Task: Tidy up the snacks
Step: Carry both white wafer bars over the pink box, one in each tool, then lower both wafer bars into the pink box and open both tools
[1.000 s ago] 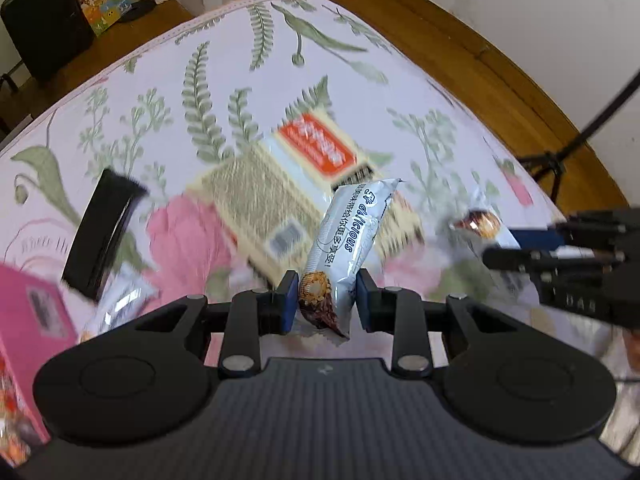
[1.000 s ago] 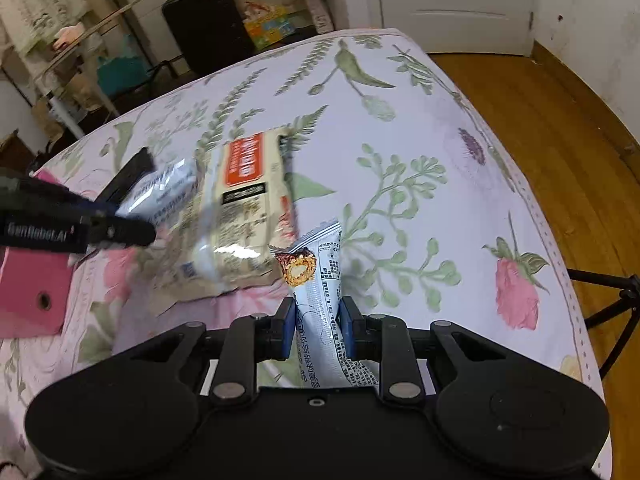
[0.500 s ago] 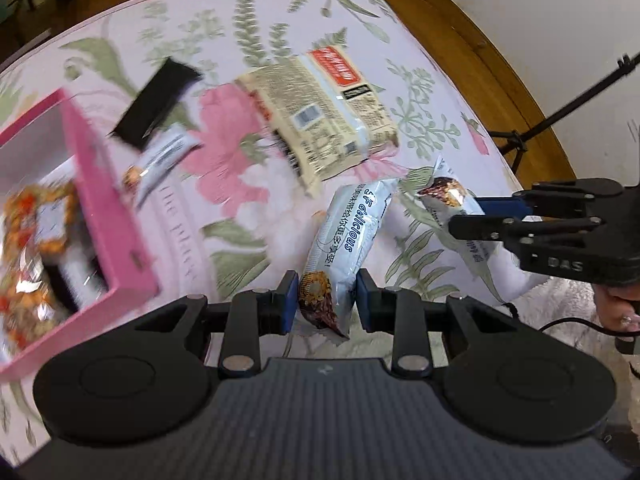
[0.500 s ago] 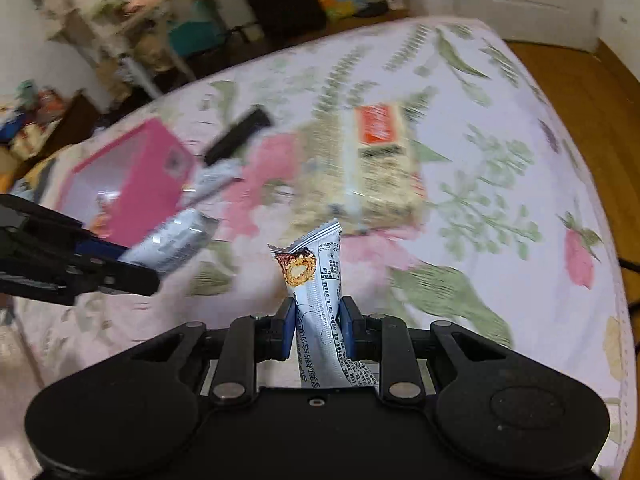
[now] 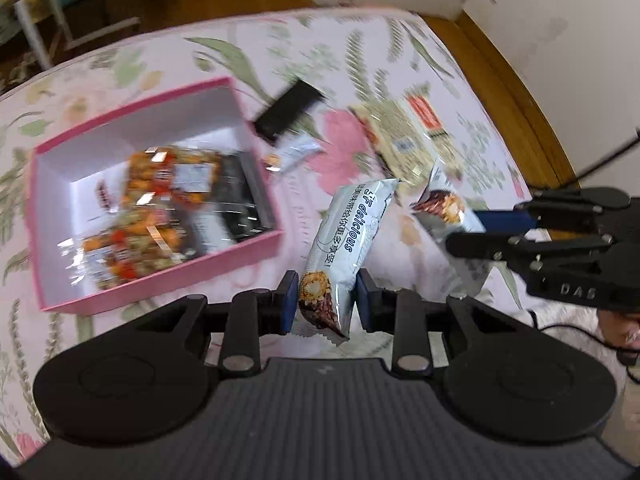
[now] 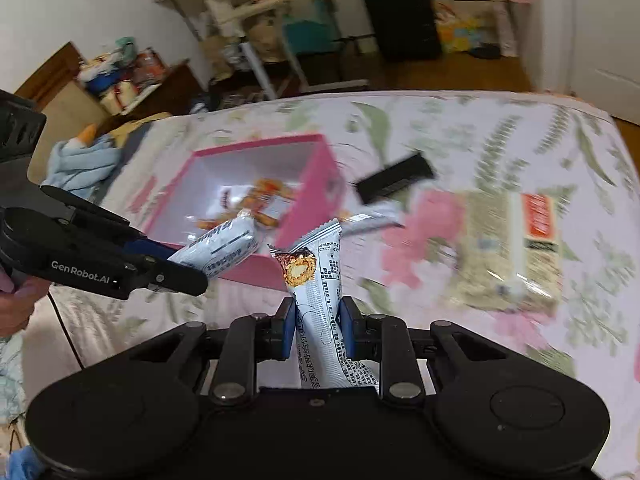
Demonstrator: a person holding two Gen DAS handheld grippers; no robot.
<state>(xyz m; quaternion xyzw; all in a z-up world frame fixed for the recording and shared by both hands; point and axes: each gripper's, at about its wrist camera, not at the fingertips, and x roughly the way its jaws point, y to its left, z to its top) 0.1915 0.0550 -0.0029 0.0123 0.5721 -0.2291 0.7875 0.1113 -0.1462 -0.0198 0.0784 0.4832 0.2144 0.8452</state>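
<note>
My left gripper (image 5: 326,306) is shut on a silver-blue snack bar (image 5: 352,236) and holds it above the bed, right of the open pink box (image 5: 256,248). My right gripper (image 6: 318,322) is shut on a second silver-blue snack bar (image 6: 320,276). It also shows in the left wrist view (image 5: 444,206), to the right. The pink box (image 6: 316,184) holds orange snack packets (image 5: 160,188). In the right wrist view the left gripper's bar (image 6: 222,246) hangs at the box's near edge.
On the floral bedspread lie a large beige cracker pack (image 5: 404,136), a black bar (image 5: 290,108) and a small silver packet (image 5: 296,152). The cracker pack (image 6: 516,248) is right of the box. Shelves and a black suitcase (image 6: 402,16) stand beyond the bed.
Both grippers have swung left with their bars, from over the cracker pack toward the pink box, which now fills the left of both views.
</note>
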